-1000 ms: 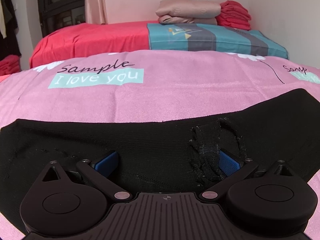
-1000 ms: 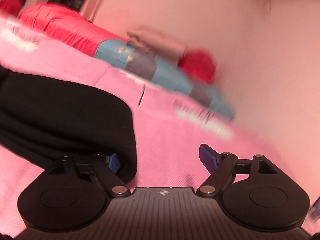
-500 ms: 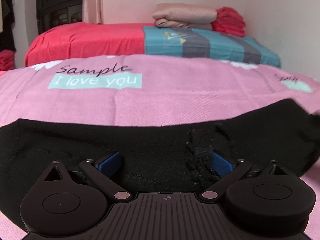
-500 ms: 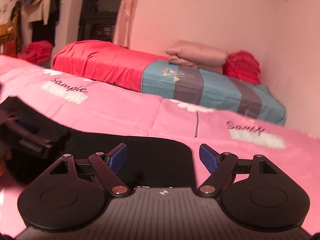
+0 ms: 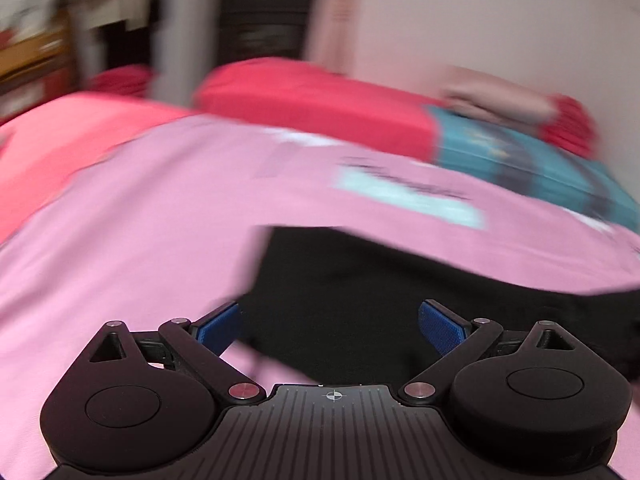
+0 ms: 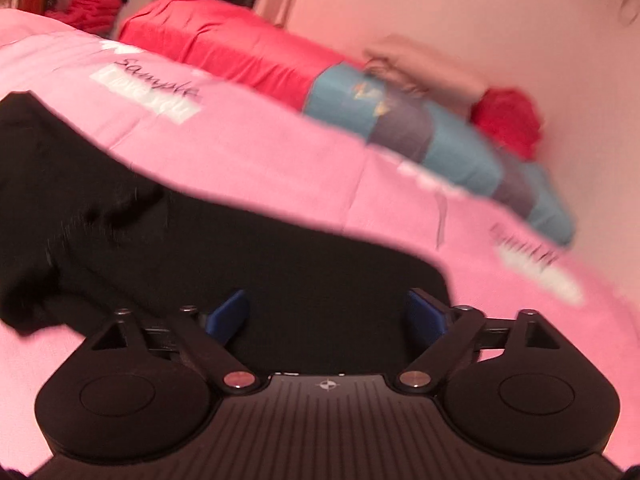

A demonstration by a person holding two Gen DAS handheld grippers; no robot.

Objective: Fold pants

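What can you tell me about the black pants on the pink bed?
The black pants look like soft, dark knit cloth, lying flat and folded as a wide band across the pink sheet. In the left wrist view their end looks squared off; in the right wrist view the other end is rounded. Blur hides seams and details. Only the sheet touches them: the left gripper and right gripper are over them, jaws wide, gripping nothing.

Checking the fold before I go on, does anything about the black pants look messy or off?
In the right wrist view the black pants lie flat at one end, but their far left end is bunched and rumpled on the pink bedspread. Blur hides finer detail.
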